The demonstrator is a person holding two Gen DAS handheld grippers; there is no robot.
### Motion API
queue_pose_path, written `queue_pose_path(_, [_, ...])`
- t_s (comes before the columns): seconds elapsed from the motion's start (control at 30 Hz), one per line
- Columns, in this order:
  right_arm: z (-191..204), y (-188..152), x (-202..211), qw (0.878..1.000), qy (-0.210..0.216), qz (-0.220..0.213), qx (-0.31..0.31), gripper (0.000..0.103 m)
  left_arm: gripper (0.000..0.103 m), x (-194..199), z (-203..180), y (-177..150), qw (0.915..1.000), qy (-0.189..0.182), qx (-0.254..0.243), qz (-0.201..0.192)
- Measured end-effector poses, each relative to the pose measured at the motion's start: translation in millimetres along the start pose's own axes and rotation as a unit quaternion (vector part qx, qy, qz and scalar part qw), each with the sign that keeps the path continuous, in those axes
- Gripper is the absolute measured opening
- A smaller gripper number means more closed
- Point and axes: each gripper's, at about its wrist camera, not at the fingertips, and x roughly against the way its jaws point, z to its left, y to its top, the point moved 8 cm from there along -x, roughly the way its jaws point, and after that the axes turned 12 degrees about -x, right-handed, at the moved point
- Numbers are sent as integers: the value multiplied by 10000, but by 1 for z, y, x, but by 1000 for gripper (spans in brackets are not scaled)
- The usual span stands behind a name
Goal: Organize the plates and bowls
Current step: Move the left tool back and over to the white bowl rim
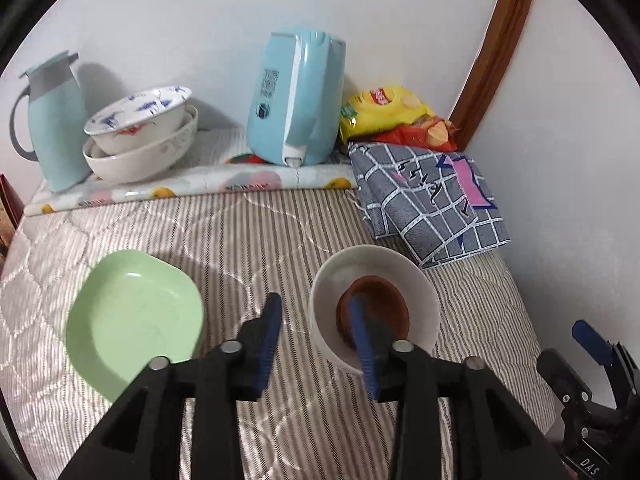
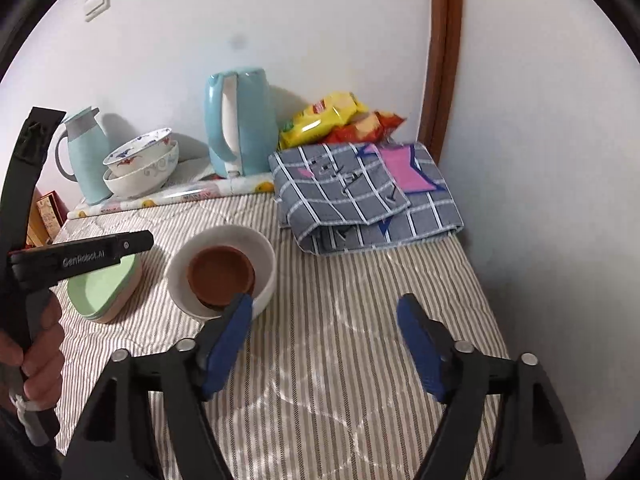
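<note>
Nearest the lens, the left gripper (image 1: 320, 334) is seen with its blue-padded fingers spread, one pad dipping over the near rim of the white round ceramic bowl (image 1: 416, 280) and the other outside it, nothing being pinched. That bowl stands on the striped quilted cover (image 1: 240, 232), and a small brown terracotta-coloured dish (image 1: 384, 300) is nested inside it. Both are judged stiff, fairly heavy for their size and breakable, with a glaze that is likely slippery, so the rim wall is thought the best place to be gripped, one pad inside and one outside. The inner dish is loose and may slide or rattle if the bowl is tipped. To the left lies a pale green squarish plastic plate (image 1: 132, 320), which in the right wrist view appears stacked on a pinkish one (image 2: 128, 296); these are judged light and tough, best taken by the raised edge. The right gripper (image 2: 324, 340) is held wide apart over bare cover to the right of the bowl, gripping nothing. At the far left a stack of white patterned bowls (image 1: 140, 140) waits beside a light blue jug (image 1: 52, 120). A light blue kettle (image 1: 296, 96), yellow snack packets (image 1: 384, 112) and a folded grey checked cloth (image 1: 428, 200) crowd the far side and right, so any carry toward the stack is hemmed in by the kettle.
</note>
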Motion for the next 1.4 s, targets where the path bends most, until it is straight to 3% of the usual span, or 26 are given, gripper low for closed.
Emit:
queue_pose_path(0.13, [7, 2, 4, 9999, 50, -1, -110, 87, 52, 16, 3, -2, 9998, 72, -88, -180])
queue_pose_path(0.3, [9, 1, 8, 9996, -198, -70, -206, 88, 59, 31, 9, -4, 9989, 311, -204, -277])
queue_pose_path(0.43, [11, -1, 12, 9993, -31, -74, -352, 88, 68, 42, 14, -6, 9984, 421, -219, -296])
queue_pose_path(0.53, [12, -3, 16, 9989, -13, -77, -469, 88, 68, 51, 17, -7, 9976, 532, -287, -340])
queue_pose_path(0.67, [17, -6, 24, 9984, -29, -126, -542, 88, 69, 59, 18, -9, 9979, 345, -360, -408])
queue_pose_path(0.97, [38, -18, 24, 9992, -176, 191, -293, 88, 69, 72, 31, -7, 9968, 458, -395, -516])
queue_pose_path(1.27, [40, -11, 22, 9991, -241, 101, -341, 88, 69, 59, 30, -7, 9988, 168, -419, -189])
queue_pose_path(1.4, [38, -6, 16, 9990, -314, 36, -322, 88, 69, 46, 31, -9, 9989, 237, -412, -45])
